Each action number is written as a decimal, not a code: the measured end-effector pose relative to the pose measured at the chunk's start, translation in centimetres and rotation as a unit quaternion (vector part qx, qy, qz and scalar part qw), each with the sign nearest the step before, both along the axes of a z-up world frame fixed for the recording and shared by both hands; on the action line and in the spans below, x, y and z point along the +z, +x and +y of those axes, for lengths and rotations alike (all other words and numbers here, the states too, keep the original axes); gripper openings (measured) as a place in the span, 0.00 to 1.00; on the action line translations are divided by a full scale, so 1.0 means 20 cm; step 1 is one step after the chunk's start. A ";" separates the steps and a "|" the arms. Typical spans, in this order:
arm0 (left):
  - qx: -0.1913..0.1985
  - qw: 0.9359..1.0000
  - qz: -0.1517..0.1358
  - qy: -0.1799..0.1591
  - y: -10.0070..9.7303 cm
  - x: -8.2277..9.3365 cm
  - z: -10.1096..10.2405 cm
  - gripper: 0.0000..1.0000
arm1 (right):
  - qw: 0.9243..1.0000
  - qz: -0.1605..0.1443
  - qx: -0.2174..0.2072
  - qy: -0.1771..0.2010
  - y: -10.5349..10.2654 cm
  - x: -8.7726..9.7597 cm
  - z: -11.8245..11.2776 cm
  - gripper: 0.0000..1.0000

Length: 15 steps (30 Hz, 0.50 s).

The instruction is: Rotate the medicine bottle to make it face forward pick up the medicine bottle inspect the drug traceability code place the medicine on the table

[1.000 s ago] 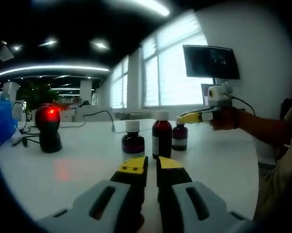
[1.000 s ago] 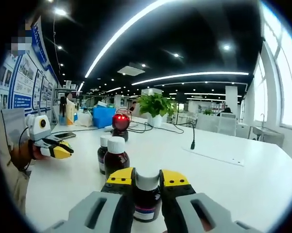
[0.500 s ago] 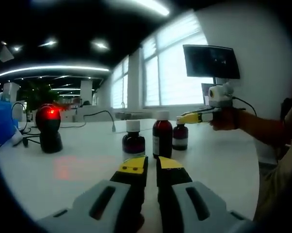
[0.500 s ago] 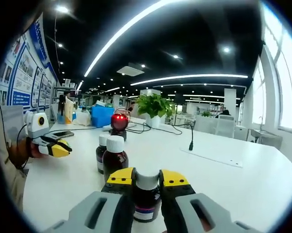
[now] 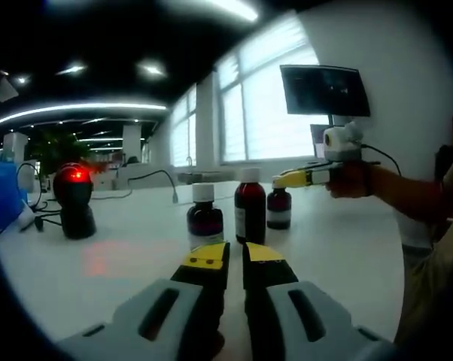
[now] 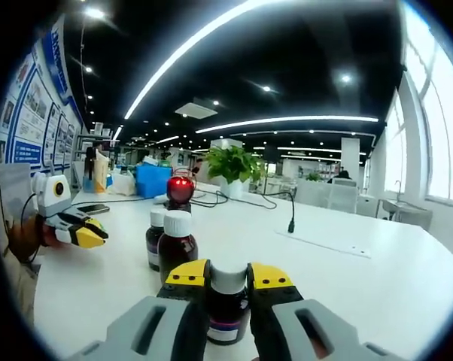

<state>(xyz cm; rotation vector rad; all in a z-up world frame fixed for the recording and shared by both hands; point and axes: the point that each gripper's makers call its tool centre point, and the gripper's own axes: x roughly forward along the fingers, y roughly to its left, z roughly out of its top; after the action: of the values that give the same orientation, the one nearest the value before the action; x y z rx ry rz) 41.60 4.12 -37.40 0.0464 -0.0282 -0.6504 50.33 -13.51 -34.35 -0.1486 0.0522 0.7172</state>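
Right claw (image 6: 228, 277): yellow-tipped jaws pinching a small medicine bottle (image 6: 228, 304) at the neck, just below its white cap; dark brown glass, label band with a purple stripe near the base. In the left gripper view the same claw (image 5: 289, 179) reaches in from the right, held by a hand (image 5: 349, 180), with the small bottle (image 5: 278, 208) under its tip; whether the bottle's base touches the bench cannot be told.

Left claw (image 5: 235, 254): jaws pressed together, gripping nothing, held above the white bench (image 5: 121, 263). In the right gripper view it hangs at the left (image 6: 86, 235), over the bench (image 6: 347, 278), well apart from the bottles.

Other bottles: two, standing upright on the bench, both dark glass with white caps. Tall bottle (image 5: 250, 212) stands between the held one and a shorter bottle (image 5: 205, 221). In the right gripper view the tall bottle (image 6: 177, 246) stands just beyond the right claw, the shorter one (image 6: 155, 238) close behind it to the left.

Scanner (image 5: 74, 199): black stand with a rounded head glowing red, upright on the bench beyond the bottles; red light patch (image 5: 110, 259) on the bench surface before it. Also seen in the right gripper view (image 6: 180, 191).

Background: potted green plant (image 6: 230, 165), blue box (image 6: 150, 180), cables (image 5: 147, 179), wall-mounted screen (image 5: 324, 90), windows (image 5: 260, 113).
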 end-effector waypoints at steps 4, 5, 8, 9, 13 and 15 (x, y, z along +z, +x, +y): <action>-0.001 1.000 0.000 0.007 0.00 -0.01 0.00 0.00 | 1.000 -0.004 -0.010 0.001 0.00 0.00 0.00 0.15; -0.001 1.000 0.000 0.008 0.00 -0.01 -0.01 0.00 | 1.000 -0.004 -0.012 0.004 0.00 0.00 0.00 0.15; 0.002 1.000 -0.001 0.017 0.00 -0.02 -0.01 0.00 | 1.000 -0.007 -0.015 0.008 -0.01 0.00 0.00 0.15; 0.003 1.000 -0.001 0.018 0.00 -0.02 0.00 0.00 | 1.000 -0.008 -0.017 0.007 -0.01 0.00 0.00 0.15; 0.008 1.000 0.002 0.006 0.01 -0.01 0.01 0.00 | 1.000 -0.015 -0.027 0.004 -0.01 0.00 -0.01 0.16; 0.011 1.000 0.002 0.004 0.01 -0.01 0.02 0.00 | 0.999 -0.017 -0.033 0.001 -0.01 0.00 0.00 0.16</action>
<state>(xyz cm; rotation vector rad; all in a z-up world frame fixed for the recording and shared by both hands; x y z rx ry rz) 41.85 4.47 -37.52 0.0522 -0.0207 -0.6292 50.05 -13.58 -34.26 -0.1569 0.0235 0.6480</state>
